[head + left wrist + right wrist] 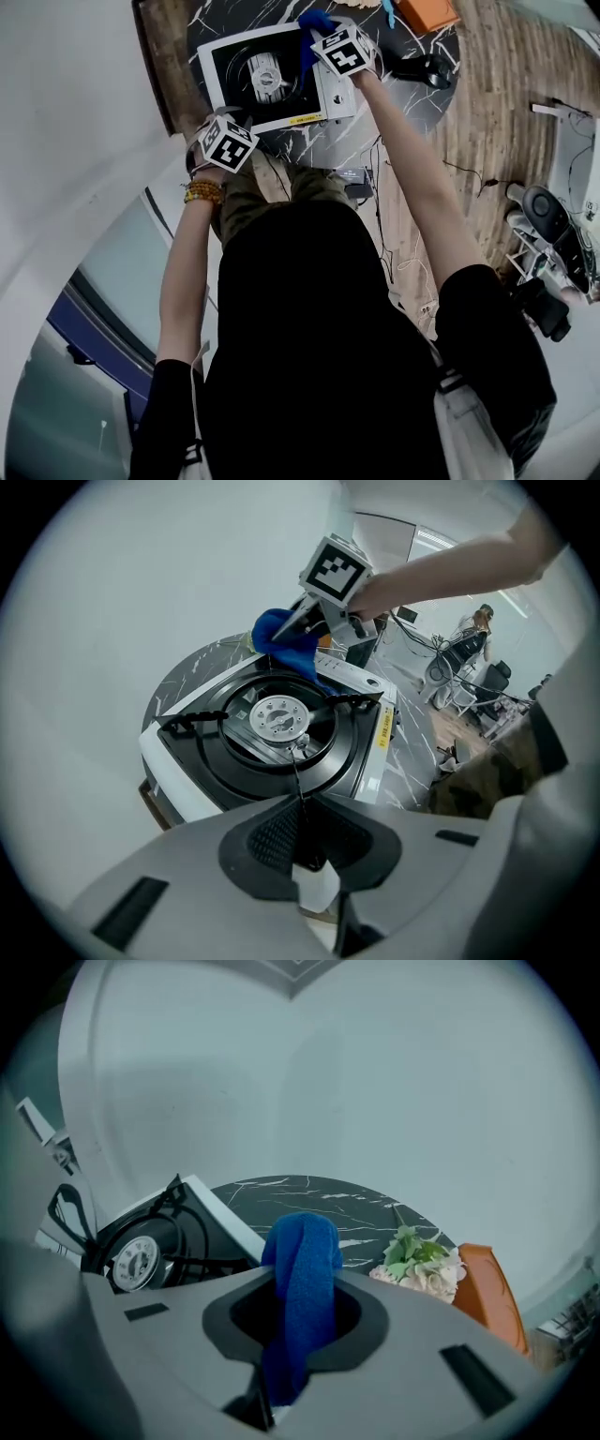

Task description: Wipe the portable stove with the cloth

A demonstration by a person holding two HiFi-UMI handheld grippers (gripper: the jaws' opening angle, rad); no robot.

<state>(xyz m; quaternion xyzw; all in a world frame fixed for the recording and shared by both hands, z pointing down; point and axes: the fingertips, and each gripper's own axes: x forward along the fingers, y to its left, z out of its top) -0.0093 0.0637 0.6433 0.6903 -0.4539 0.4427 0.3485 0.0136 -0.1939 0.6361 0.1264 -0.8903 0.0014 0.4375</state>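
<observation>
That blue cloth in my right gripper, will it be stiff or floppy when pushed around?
Probably floppy: the blue cloth droops folded between the jaws. Likely light, since one pinch carries it; its fuzzy pile should resist slipping.

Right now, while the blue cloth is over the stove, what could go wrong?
The cloth, pinched in the right gripper's fingers, hangs loose; it might catch on the stove's black pan supports. The flowers sit close by on the table, so a wide swipe could knock them. The stove reaches near the table's edge and might slide if pushed hard.
</observation>
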